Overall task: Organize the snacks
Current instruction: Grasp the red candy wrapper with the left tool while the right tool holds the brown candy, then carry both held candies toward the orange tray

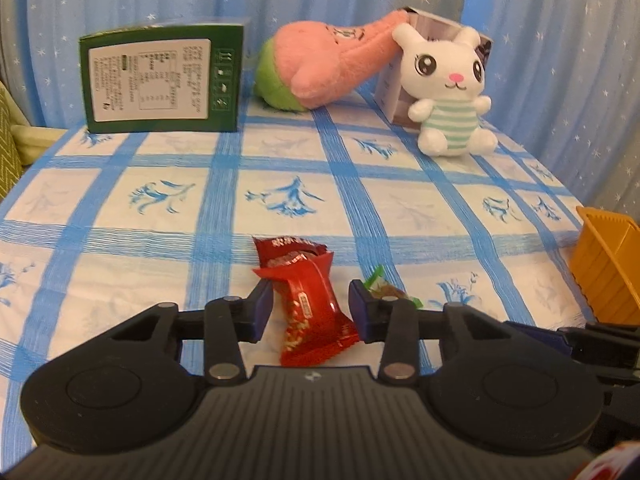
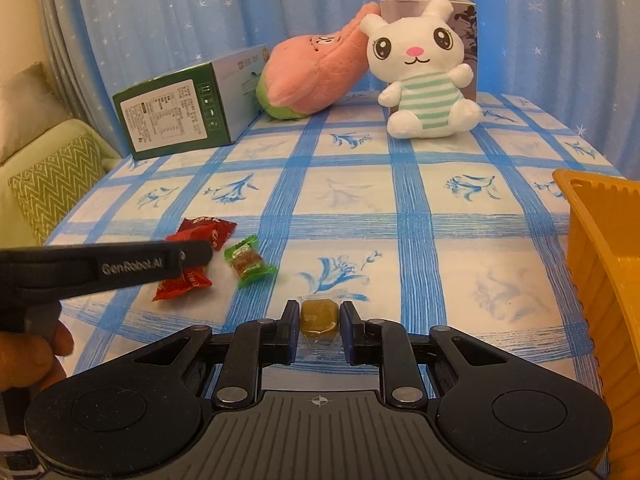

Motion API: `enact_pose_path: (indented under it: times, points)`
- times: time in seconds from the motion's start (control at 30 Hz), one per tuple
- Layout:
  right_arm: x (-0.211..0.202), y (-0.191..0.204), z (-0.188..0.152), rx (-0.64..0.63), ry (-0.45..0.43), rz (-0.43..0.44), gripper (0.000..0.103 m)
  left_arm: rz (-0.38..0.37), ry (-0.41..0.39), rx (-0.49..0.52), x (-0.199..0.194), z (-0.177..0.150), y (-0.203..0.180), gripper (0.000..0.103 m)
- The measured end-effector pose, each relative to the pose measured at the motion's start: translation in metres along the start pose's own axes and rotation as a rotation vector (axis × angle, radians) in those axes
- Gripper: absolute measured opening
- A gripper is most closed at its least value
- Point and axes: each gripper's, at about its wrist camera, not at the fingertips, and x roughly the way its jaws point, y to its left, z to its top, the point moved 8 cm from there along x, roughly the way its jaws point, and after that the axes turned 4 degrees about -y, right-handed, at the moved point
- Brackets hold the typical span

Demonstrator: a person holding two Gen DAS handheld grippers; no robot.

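In the left wrist view my left gripper (image 1: 310,312) is low over the checked tablecloth, shut on a red-wrapped candy (image 1: 316,320) that lies lengthwise between the blue pads. A second red candy (image 1: 288,250) lies just beyond it. A green-wrapped candy (image 1: 380,286) sits outside the right finger. In the right wrist view my right gripper (image 2: 319,320) is shut on a yellow-brown candy in clear wrap (image 2: 318,314). The left gripper (image 2: 192,254) shows side-on there, over the red candies (image 2: 184,284), with the green candy (image 2: 248,262) beside it. An orange basket (image 2: 600,248) stands at the right.
At the back of the table stand a green box (image 1: 164,80), a pink plush (image 1: 332,68), and a white bunny plush (image 1: 448,88) leaning on a grey box (image 1: 432,24). Blue curtains hang behind. A cushioned seat (image 2: 52,184) sits past the left table edge.
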Motion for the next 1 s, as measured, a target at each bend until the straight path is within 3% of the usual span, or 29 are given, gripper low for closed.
enact_pose_path:
  times: [0.13,0.5,1.0]
  points:
    - [0.001,-0.001,0.001,0.011,0.002,0.003,0.022,0.021,0.016,0.040,0.000,-0.004,-0.002,0.024]
    - [-0.022,-0.007,0.008,0.044,-0.020,0.018,0.022,0.030,0.029,0.065,-0.037,-0.010,-0.012,0.023]
    - [-0.138,-0.027,-0.011,0.077,-0.065,-0.018,0.022,-0.017,0.012,-0.025,-0.145,-0.039,-0.067,0.022]
